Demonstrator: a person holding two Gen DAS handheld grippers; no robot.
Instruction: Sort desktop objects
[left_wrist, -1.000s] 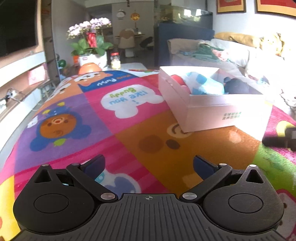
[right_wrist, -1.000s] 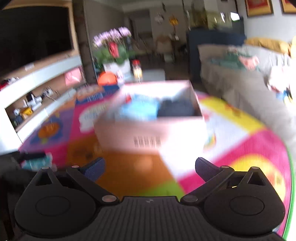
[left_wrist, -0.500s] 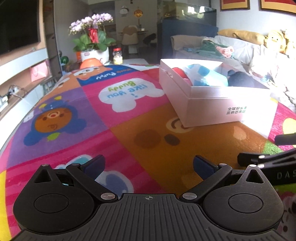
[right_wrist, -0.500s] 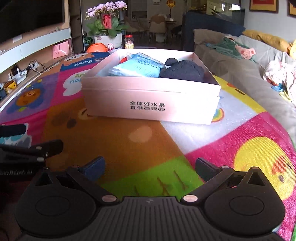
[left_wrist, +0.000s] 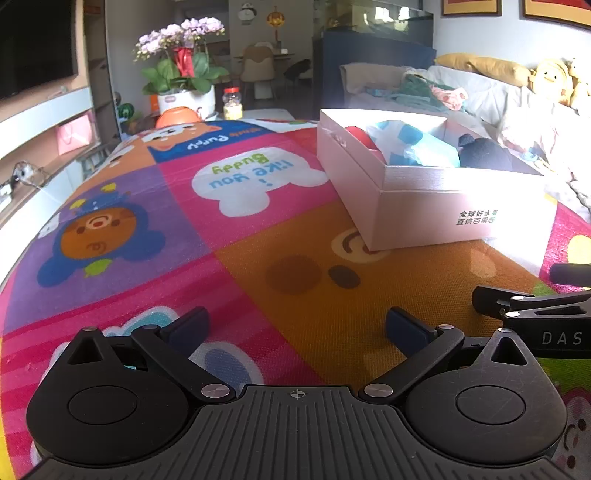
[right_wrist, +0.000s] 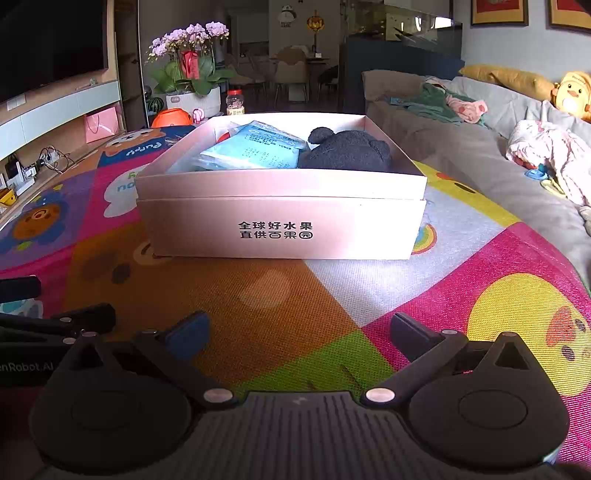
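Pink box (right_wrist: 280, 225) printed 全球好水果, mat (left_wrist: 236, 173) reading "Like you Buddy", both tools spread, empty

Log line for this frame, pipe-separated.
left gripper open, empty | right gripper open, empty | box holds blue packet, black plush

Both views are sharp, with strong fisheye bending at the edges. Daylight from the right causes glare on the box (left_wrist: 436, 195) and mat (right_wrist: 369, 280). The room behind is dim.
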